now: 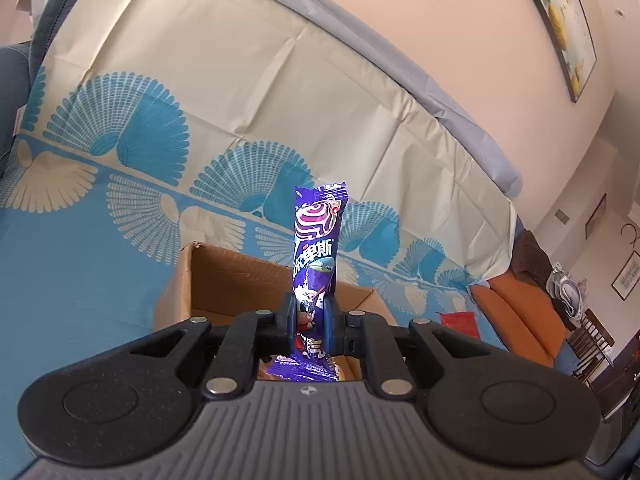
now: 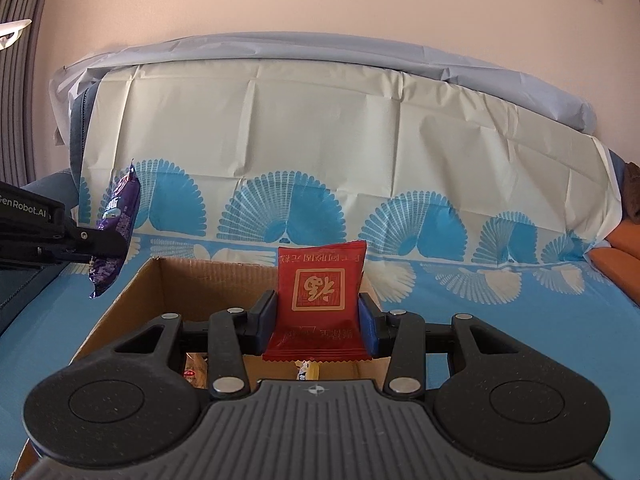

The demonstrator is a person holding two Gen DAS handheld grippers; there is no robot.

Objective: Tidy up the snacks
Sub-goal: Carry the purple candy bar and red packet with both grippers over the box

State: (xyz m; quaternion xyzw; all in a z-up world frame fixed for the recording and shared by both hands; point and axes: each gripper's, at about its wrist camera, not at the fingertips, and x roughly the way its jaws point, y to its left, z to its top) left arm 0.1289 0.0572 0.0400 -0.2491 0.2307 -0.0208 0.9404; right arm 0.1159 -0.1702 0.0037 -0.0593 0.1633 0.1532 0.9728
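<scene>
Above the open cardboard box [image 2: 136,300], both grippers hover level, each pointing toward the far backrest draped in a cream and blue fan-patterned cloth [image 2: 320,140].

The left gripper [image 1: 311,316] has its fingers [image 1: 287,320] clamped on a purple snack packet [image 1: 318,240], which stands upright between them with its top end well clear of the fingertips. White Chinese characters run across the packet's middle below a pink and white swirl; the lower print is too crumpled to read. In the right wrist view the same packet [image 2: 116,224] shows at the far left, tilted, its lower end hanging near the box's left wall, held by the left gripper [image 2: 100,240], whose black body carries the lettering "GenRobot.AI" with the first letter cut off by the frame edge.

The right gripper [image 2: 318,320] has its fingers [image 2: 266,320] pressed against both sides of a red snack sachet [image 2: 320,300]. The sachet stands upright but its print is upside down: a gold-framed square with a single large Chinese character, and rows of smaller gold characters at top and bottom that I cannot make out.

Inside the box, under the right gripper, parts of other wrapped snacks [image 2: 196,372] show on the floor. The box [image 1: 224,280] rests on the blue part of the cloth. On the far right of the left wrist view, a small red packet [image 1: 458,322] lies on the cloth just beside an orange cushion [image 1: 520,312].
</scene>
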